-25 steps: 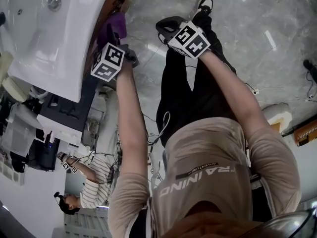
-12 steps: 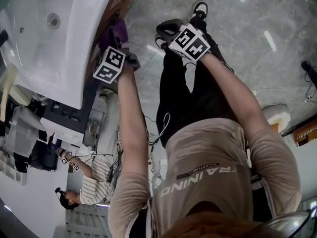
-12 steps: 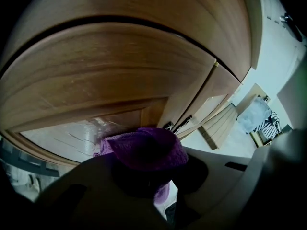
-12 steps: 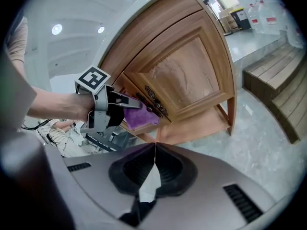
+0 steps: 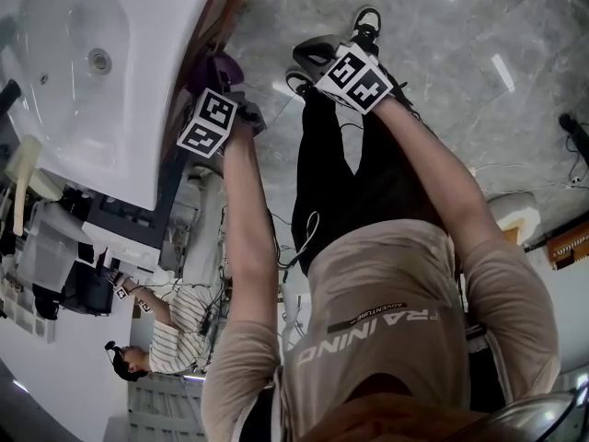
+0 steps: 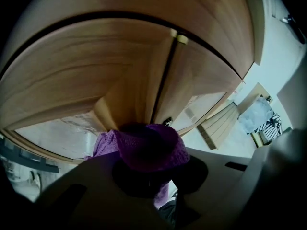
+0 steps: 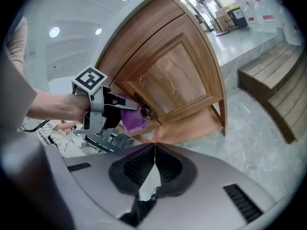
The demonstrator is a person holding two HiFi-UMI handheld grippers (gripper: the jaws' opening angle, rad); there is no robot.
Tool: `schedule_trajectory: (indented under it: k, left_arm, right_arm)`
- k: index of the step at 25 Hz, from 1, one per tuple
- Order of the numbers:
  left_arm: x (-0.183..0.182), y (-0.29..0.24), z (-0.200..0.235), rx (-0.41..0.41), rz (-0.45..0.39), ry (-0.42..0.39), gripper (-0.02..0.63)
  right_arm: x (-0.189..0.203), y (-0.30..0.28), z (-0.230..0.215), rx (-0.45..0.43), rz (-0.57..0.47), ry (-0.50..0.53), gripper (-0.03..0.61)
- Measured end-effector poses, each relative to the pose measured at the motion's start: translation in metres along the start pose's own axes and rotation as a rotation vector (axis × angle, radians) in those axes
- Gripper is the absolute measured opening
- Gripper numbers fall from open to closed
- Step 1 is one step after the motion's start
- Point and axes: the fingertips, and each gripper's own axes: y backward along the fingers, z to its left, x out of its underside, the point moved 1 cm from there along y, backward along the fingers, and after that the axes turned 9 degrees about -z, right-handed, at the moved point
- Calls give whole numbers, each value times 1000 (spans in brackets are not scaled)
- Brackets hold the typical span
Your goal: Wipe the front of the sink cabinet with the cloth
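The wooden sink cabinet [image 6: 120, 66] fills the left gripper view, with the gap between its two doors running up the middle. My left gripper [image 6: 156, 163] is shut on a purple cloth [image 6: 153, 143] that is pressed against the door front. In the head view the cloth [image 5: 221, 66] shows beyond the left gripper [image 5: 224, 90], under the rim of the white sink [image 5: 83, 53]. My right gripper [image 7: 154, 146] is shut with nothing in it and is held off the cabinet [image 7: 177, 75]. It looks at the left gripper [image 7: 115, 110] and the cloth [image 7: 133, 118].
A dark metal handle [image 7: 145, 110] sits on the door beside the cloth. Low wooden steps [image 7: 273, 85] stand to the right of the cabinet. My own legs and shoes [image 5: 366, 21] are on the grey marble floor. A person in a striped shirt [image 5: 170, 353] is nearby, with cables on the floor.
The left gripper with the cloth has slid a little along the cabinet front, and more of the sink basin has come into view. The right gripper has barely moved.
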Motion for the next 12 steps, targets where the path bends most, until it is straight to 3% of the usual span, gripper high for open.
schedule_trajectory:
  k: [5, 12]
  left_arm:
    - [-5, -15, -22, 13, 10, -7, 49]
    - [-6, -28, -34, -40, 7, 20, 49]
  right_arm:
    - [-8, 6, -14, 1, -5, -11, 12]
    - [-13, 22, -41, 14, -18, -25, 12]
